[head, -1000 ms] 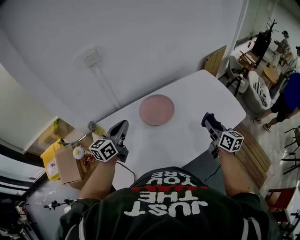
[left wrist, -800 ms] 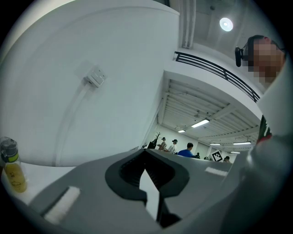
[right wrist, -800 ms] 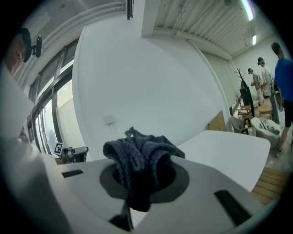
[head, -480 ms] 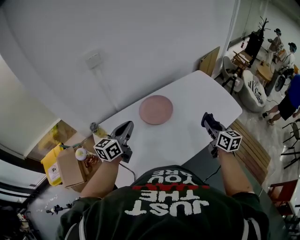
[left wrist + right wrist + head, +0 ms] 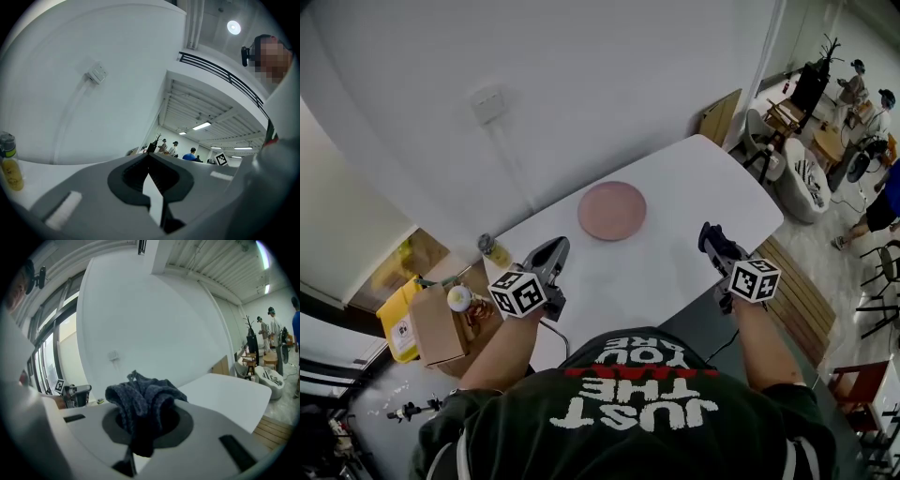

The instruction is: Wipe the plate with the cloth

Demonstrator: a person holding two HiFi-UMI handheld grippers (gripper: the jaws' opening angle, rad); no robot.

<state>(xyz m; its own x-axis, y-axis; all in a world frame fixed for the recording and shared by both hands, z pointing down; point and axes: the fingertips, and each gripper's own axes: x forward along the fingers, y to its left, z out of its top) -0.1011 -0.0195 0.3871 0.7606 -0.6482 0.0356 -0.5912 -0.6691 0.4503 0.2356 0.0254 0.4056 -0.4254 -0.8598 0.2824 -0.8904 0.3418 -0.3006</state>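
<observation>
Right gripper (image 5: 710, 234) clamped on bunched dark cloth (image 5: 143, 401). Left gripper (image 5: 551, 251) pressed together, nothing between jaws. Both well apart from pink plate (image 5: 612, 210) on white table (image 5: 694, 178).

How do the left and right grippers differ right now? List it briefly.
The left gripper has its jaws shut on nothing, while the right gripper has its jaws shut on a dark, bunched cloth. In the head view, the left gripper is by the left corner of the white table, and the right gripper is at its near right edge. Shared: both are short of the pink plate.
</observation>
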